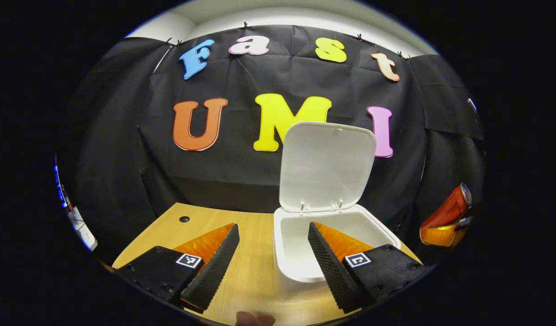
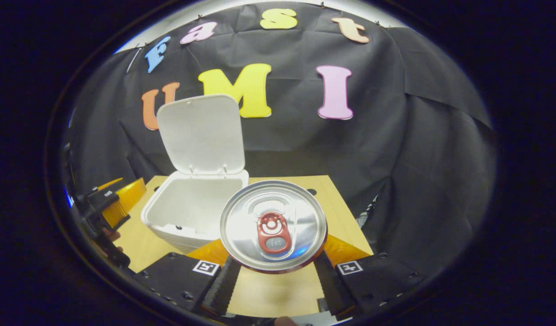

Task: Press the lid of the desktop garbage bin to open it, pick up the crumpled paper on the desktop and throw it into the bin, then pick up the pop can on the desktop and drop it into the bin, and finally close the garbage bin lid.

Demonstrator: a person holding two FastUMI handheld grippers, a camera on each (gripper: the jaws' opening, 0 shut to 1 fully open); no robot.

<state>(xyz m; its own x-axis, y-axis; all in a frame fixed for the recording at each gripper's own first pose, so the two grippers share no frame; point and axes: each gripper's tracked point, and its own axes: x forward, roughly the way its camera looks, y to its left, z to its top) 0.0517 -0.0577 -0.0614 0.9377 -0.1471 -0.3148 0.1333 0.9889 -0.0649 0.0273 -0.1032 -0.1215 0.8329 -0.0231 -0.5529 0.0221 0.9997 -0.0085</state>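
Black cloth [image 1: 241, 149] hung as the back wall behind a light wooden table [image 1: 253, 262], which had a small dark hole near its far left corner in the left gripper view. On that table stood the white bin [image 1: 300, 249], its lid [image 1: 325, 165] swung up and nearly upright on its rear hinges, leaving the box open at the top.

In the left gripper view, the left gripper [image 1: 273, 260] hung over the near part of the table with its fingers spread wide and nothing between them. The bin sat just ahead and slightly to its right, so that the right finger overlapped the bin's near rim; I could not tell whether they touched. Far off to the right of this gripper, the can [image 1: 447, 213] was in the air, tilted, with the right gripper below it.

In the right gripper view, the right gripper [image 2: 273, 274] was clamped on the can [image 2: 273, 226], one finger against each side. The can's silver top with its red pull tab faced the camera. The open bin [image 2: 191, 213] lay ahead and to the left of this gripper, its rim just beside the can in the picture. Further left, at the edge, the left gripper [image 2: 110, 201] showed with part of a hand [image 2: 110, 235] under it.
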